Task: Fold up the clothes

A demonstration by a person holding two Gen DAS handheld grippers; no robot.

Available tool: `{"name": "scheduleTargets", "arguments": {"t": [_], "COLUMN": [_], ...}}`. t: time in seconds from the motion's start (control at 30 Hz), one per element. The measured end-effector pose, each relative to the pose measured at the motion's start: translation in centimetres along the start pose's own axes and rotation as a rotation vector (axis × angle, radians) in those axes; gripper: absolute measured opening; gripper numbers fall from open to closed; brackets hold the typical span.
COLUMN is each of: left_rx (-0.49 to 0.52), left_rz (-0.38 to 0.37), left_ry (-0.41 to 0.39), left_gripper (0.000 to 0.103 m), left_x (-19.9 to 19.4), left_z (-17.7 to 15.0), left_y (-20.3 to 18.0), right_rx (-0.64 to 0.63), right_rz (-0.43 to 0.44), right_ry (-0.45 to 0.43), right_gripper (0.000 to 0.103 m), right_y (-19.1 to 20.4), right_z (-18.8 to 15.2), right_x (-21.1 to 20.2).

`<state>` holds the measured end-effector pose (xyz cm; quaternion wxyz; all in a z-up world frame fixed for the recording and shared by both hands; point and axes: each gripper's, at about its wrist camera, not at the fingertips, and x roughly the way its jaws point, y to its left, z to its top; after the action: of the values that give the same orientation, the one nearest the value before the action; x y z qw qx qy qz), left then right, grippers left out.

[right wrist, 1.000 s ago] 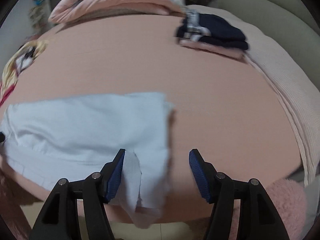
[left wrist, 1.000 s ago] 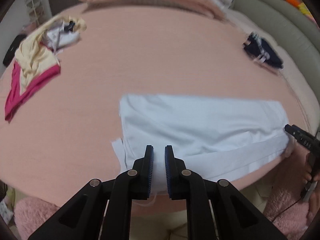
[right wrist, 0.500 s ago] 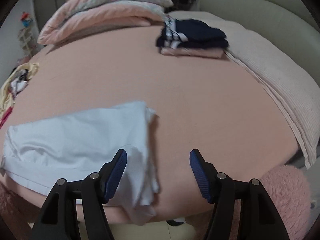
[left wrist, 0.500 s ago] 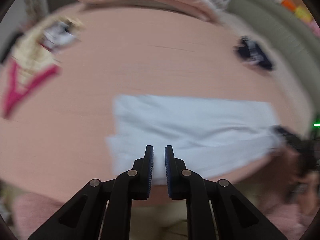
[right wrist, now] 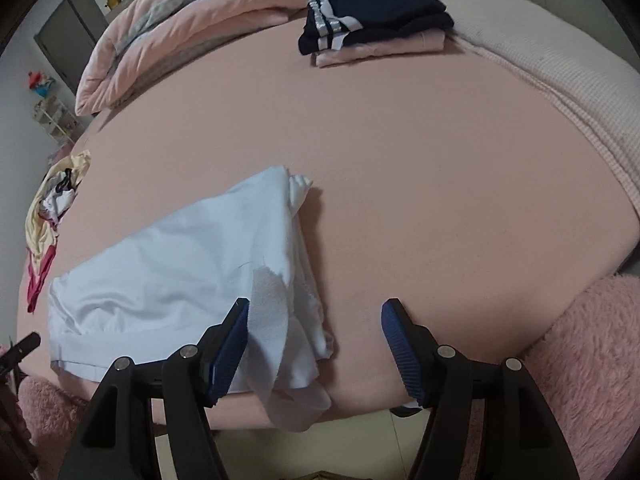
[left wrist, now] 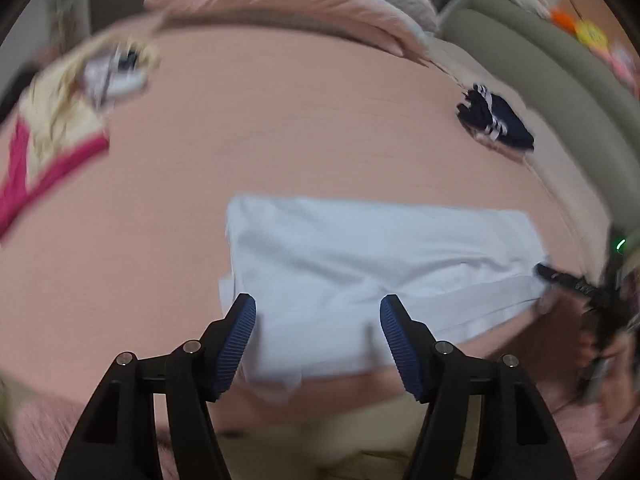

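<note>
I'm partway through folding the white garment (left wrist: 372, 276), which lies flattened into a long band at the near edge of the pink bed (right wrist: 420, 184), directly ahead of and below both my tongs. My left tongs (left wrist: 318, 320) are opening at this moment; the white cloth shows between the two fingers, but the pads are clear of it, so I hold nothing there. My right tongs (right wrist: 314, 320) are spread wide and likewise empty, with the ragged, bunched end of the garment lying under the left finger and hanging a little over the bed's edge. I judge this to be the pause between one fold and the next: the cloth is let go and needs a fresh hold. The next move, as I see it, calls for tidying that crumpled right end, then pinching each end of the band cleanly through all layers so one end can be carried over to the other. By count: one white garment under work; one folded stack (right wrist: 376, 28) well ahead of my right tongs, a dark navy piece on a pink one, so two items; one loose heap of yellow and magenta clothes (left wrist: 52, 120) far ahead to the left of my left tongs, too blurred to count; one bundled quilt (right wrist: 188, 28) at the far side.
</note>
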<state>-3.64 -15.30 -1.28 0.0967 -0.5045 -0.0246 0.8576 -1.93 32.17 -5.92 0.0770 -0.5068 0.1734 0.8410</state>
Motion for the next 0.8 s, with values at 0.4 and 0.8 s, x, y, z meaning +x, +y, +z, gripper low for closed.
{"name": "scheduleTargets", "arguments": {"t": [0.4, 0.8], "left_rx": [0.037, 0.148], "left_rz": [0.231, 0.409], "left_ry": [0.099, 0.209], "left_gripper": [0.066, 0.070], "left_x": [0.1, 3.3], "left_z": [0.9, 1.2], "left_y": [1.6, 1.2], "right_rx": [-0.092, -0.115], "right_rz": [-0.075, -0.087], "right_ry": [-0.003, -0.004], "right_gripper": [0.069, 0.072], "right_y": [1.1, 0.8], "right_z": [0.5, 1.3], "right_x": [1.0, 1.4]}}
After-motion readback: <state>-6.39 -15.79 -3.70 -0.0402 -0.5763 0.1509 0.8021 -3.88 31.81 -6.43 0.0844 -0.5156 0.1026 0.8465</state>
